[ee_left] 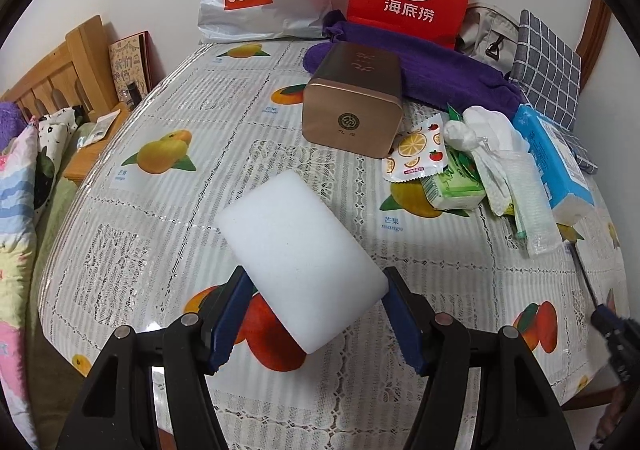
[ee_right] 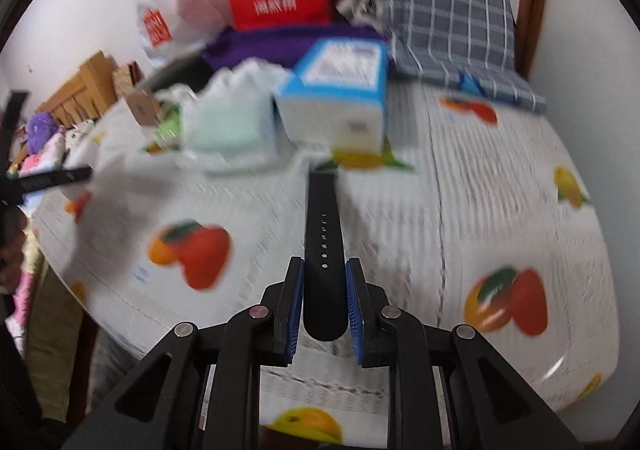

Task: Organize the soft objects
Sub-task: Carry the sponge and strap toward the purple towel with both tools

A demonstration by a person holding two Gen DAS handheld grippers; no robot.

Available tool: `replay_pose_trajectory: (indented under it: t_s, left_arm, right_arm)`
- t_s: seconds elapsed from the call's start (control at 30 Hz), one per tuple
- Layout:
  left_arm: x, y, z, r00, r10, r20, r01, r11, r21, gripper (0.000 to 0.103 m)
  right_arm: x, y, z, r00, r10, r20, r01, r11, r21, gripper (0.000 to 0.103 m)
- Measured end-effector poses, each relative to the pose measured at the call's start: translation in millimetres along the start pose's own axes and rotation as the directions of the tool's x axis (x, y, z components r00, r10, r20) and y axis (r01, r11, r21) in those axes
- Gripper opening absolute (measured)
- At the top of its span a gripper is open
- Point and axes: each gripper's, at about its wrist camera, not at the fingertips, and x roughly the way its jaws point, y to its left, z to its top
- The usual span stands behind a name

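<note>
Left gripper point(ee_left: 316, 314): pinching a white rectangular foam sponge block point(ee_left: 298, 266) by its near end, lifted above the fruit-print plastic tablecloth point(ee_left: 160, 234).
Right gripper point(ee_right: 325, 310): pressed onto a black perforated rubber watch strap point(ee_right: 324, 246), which points away over the cloth.
Far right: blue-and-white tissue pack point(ee_right: 340, 98), white gloves point(ee_left: 492, 142).
Far centre: rose-gold metal tin point(ee_left: 352, 102), purple towel point(ee_left: 448, 70).
</note>
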Motion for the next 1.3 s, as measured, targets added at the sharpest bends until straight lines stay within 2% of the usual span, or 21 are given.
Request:
replay_pose_trajectory:
  t_s: [0.1,0.13,0.17,0.23,0.3,0.37,0.43,0.57,0.67,1.07,1.3]
  left_arm:
    - [-1,-2,1,1.000,0.008,-0.001,-0.008,1.000,0.008,0.064]
    - [-1,-3,2,1.000,0.012,-0.003,-0.012,1.000,0.010,0.064]
    - [-1,-3,2,1.000,0.013,-0.004,-0.013,1.000,0.012,0.064]
    - [0,-4,3,1.000,0.017,-0.008,-0.017,1.000,0.016,0.064]
    - [1,-5,4,1.000,0.019,-0.012,-0.019,1.000,0.021,0.064]
    - [0,-5,6,1.000,0.020,-0.012,-0.020,0.999,0.025,0.064]
    - [0,-4,7,1.000,0.020,-0.009,-0.020,0.999,0.026,0.064]
    - [-2,-2,12,1.000,0.011,0.002,-0.011,1.000,0.022,0.064]
    - [-5,-1,15,1.000,-0.012,0.013,0.012,1.000,0.020,0.064]
    - [-21,-1,43,0.997,-0.052,0.059,0.051,0.998,0.028,0.064]
    - [-29,-8,64,0.994,-0.066,0.086,0.063,0.997,0.038,0.064]
  right_arm:
    - [11,-5,-1,1.000,0.006,0.004,-0.006,1.000,0.012,0.026]
    - [12,-5,0,1.000,0.012,0.016,-0.013,1.000,0.015,0.033]
    - [14,-5,3,0.999,0.025,0.021,-0.026,0.999,0.018,0.045]
    - [20,-2,8,0.999,0.028,0.036,-0.028,1.000,0.014,0.051]
    - [27,3,14,0.998,-0.012,0.058,0.012,1.000,-0.013,0.049]
    - [29,7,17,0.996,-0.037,0.076,0.040,0.999,-0.034,0.030]
    - [30,5,19,0.997,-0.021,0.072,0.023,0.999,-0.025,0.021]
    - [29,4,23,0.999,-0.018,0.051,0.018,1.000,-0.013,0.020]
    - [22,5,26,0.999,0.014,0.047,-0.014,1.000,0.006,0.020]
    - [-28,24,57,0.989,0.039,0.142,-0.036,0.999,-0.022,0.020]
    - [-43,31,83,0.984,0.031,0.174,-0.024,0.999,-0.038,0.020]
